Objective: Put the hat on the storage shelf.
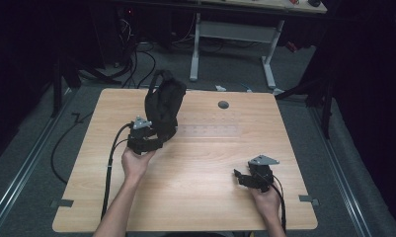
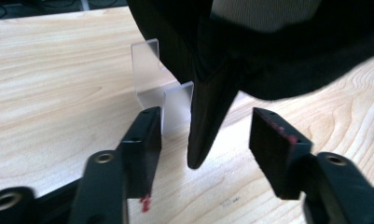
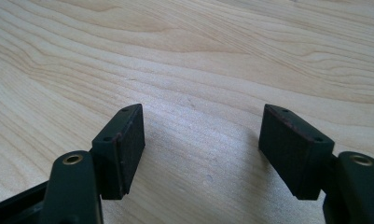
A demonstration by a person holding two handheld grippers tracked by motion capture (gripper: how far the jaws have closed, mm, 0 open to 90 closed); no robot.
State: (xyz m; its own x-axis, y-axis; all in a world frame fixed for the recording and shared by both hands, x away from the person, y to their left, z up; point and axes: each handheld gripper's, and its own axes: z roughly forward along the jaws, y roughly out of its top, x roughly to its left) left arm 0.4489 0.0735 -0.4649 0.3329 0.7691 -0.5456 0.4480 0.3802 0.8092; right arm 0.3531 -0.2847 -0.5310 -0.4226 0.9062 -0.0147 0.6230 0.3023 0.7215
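Two hand-held grippers over wooden surface [image 1: 200, 163]. Left hand-held gripper [image 2: 201, 140]: jaws apart, black bag [image 1: 163, 106] strap tip hanging between them, clear stand [image 2: 149, 70] just beyond. Right hand-held gripper [image 3: 201, 144]: jaws apart, nothing between. Likely next: close left on strap.

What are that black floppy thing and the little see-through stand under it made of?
The black bag looks like soft matte fabric: it sags, folds and hangs to a limp point. The stand looks like clear plastic, probably acrylic: the wood grain shows through it, and its edges are straight and glossy.
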